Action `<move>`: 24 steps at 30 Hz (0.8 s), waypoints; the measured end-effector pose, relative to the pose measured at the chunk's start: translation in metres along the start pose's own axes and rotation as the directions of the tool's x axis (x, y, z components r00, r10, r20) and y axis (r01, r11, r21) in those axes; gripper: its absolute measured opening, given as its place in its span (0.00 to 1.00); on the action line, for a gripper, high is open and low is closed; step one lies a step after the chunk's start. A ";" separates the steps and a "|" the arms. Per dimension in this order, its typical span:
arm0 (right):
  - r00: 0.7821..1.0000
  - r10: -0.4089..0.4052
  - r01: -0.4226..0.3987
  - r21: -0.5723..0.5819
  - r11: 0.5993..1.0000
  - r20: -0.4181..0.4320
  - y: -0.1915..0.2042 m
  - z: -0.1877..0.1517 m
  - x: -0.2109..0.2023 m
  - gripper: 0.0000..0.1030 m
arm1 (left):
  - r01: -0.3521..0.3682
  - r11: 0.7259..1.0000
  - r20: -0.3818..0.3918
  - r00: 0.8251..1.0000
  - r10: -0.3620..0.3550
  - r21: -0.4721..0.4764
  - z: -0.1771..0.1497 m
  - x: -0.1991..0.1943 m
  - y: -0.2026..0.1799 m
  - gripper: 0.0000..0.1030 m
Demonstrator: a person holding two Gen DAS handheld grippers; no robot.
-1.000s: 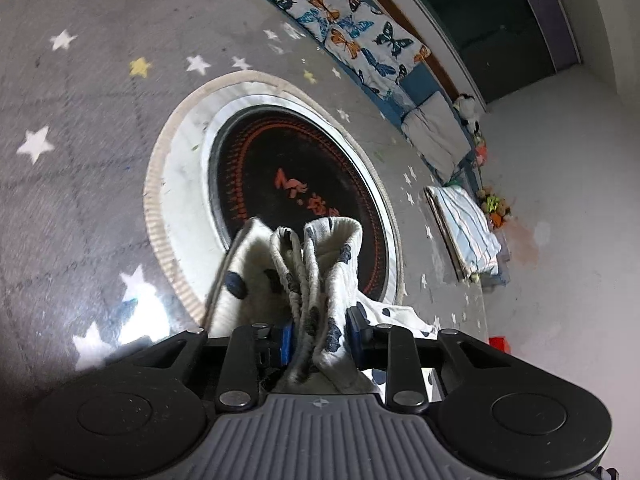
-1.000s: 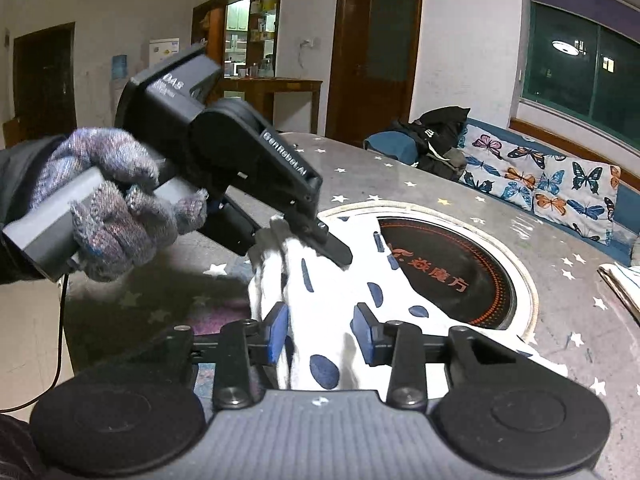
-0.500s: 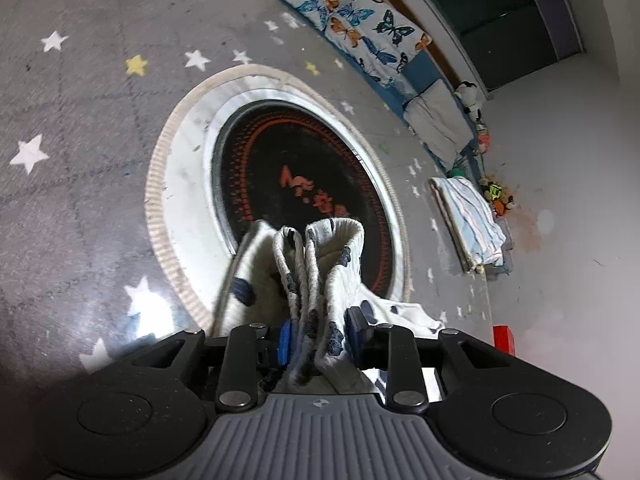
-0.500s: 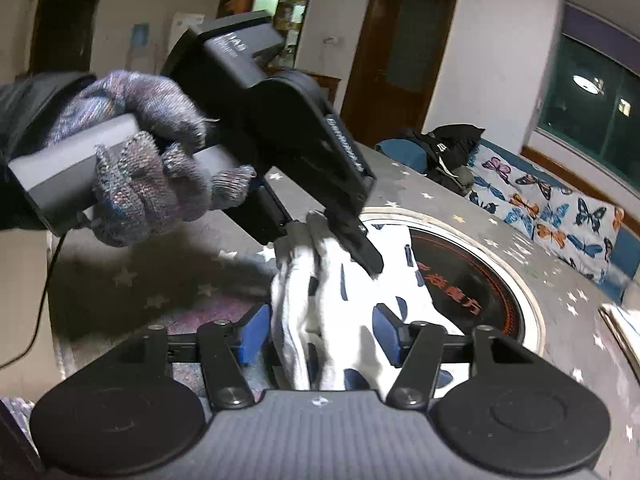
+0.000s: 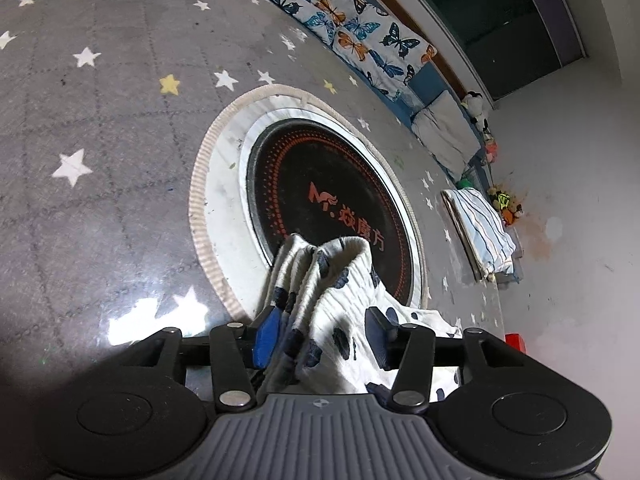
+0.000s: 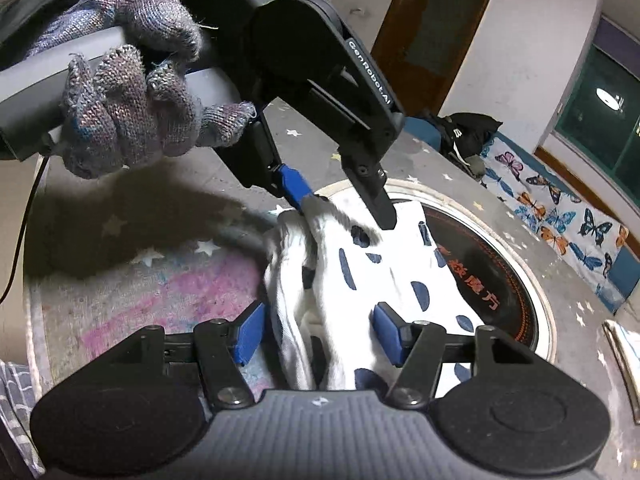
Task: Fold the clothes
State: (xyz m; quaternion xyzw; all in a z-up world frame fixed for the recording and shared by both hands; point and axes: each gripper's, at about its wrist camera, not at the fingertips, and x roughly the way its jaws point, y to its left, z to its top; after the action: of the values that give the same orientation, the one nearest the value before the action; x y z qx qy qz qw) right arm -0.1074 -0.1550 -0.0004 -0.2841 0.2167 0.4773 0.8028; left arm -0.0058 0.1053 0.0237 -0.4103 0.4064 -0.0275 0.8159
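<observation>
Two grippers share one piece of cloth, and neither has a firm bite on it. Your left gripper (image 5: 320,338) has its blue pads spread wide, with the bunched white garment with navy spots (image 5: 332,304) passing loosely between them; in the right wrist view the same gripper (image 6: 344,208) comes down from the upper left of the frame, held by your gloved hand (image 6: 120,92), its tips straddling the gathered top edge without closing. Your right gripper (image 6: 320,338) is likewise spread, its pads clear of the fabric on either side.

That garment (image 6: 380,280) lies in the lower middle of both frames, draped over the near rim of the round induction cooktop (image 5: 320,200) set into the star-patterned table (image 5: 100,120). Several layers are stacked at the edge, which suggests a fold doubled over, so the open fingers fit either a release or an approach to grip; one moment does not settle which.

No basket or bin is in view. A folded striped cloth (image 5: 480,232) lies at the right of the left wrist frame.
</observation>
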 end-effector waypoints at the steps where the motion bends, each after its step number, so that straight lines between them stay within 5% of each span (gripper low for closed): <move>1: 1.000 0.002 -0.002 0.007 1.000 0.000 -0.001 0.000 -0.001 0.49 | 0.002 1.000 0.001 1.000 -0.002 -0.003 -0.001 -0.002 0.001 0.52; 10: 1.000 0.017 -0.017 0.067 0.998 -0.004 -0.012 0.003 -0.006 0.22 | 0.058 0.997 0.033 0.998 -0.056 -0.060 -0.014 -0.021 0.009 0.64; 24: 1.000 0.018 -0.020 0.129 0.991 0.016 -0.024 0.009 -0.012 0.16 | 0.151 0.967 0.034 0.989 -0.147 -0.205 -0.042 -0.006 0.013 0.69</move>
State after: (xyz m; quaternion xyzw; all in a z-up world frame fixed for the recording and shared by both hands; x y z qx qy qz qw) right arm -0.0909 -0.1662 0.0192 -0.2259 0.2441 0.4717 0.8166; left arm -0.0422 0.0893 0.0042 -0.5227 0.3676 -0.0426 0.7680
